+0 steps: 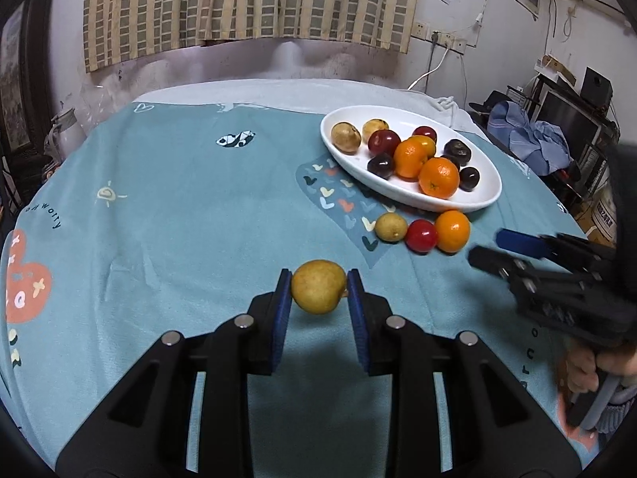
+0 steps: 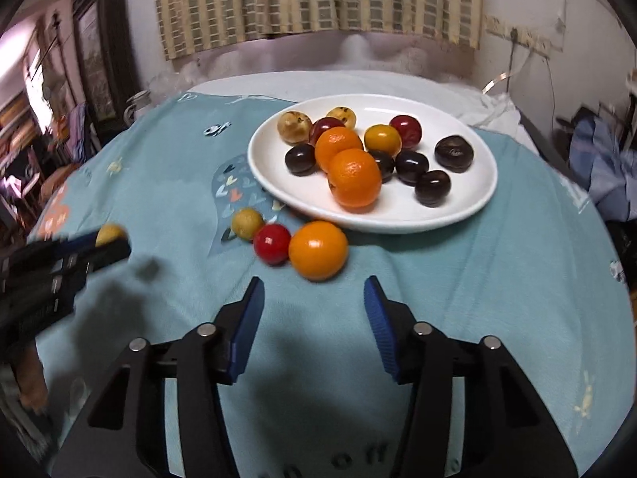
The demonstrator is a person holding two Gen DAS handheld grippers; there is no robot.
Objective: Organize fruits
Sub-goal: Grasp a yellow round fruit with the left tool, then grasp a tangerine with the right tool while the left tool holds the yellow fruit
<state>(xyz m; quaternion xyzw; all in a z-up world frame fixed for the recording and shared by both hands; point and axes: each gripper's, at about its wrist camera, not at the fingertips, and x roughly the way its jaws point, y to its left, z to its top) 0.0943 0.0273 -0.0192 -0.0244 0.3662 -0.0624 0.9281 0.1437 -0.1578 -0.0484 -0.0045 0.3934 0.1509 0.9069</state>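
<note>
My left gripper [image 1: 318, 283] is shut on a yellow pear [image 1: 317, 286], held a little above the teal cloth. The white oval plate [image 1: 481, 199] at the right holds oranges, dark plums, red fruits and yellow-brown fruits. In front of the plate lie a small yellow fruit [image 1: 391, 227], a red fruit [image 1: 421, 236] and an orange [image 1: 452, 231] in a row. My right gripper [image 2: 314, 286] stands open just short of the orange [image 2: 317, 255], with nothing between its fingers. In the right wrist view my left gripper [image 2: 113, 241] and the pear [image 2: 109, 234] show at the left.
A teal printed cloth [image 1: 179, 219] covers the round table, with a white cloth [image 1: 258, 93] under it at the back. A checked curtain [image 1: 247, 0] hangs behind. Clutter and a monitor [image 1: 565, 119] stand off the table's right. A hand [image 1: 581, 370] holds the right gripper's handle.
</note>
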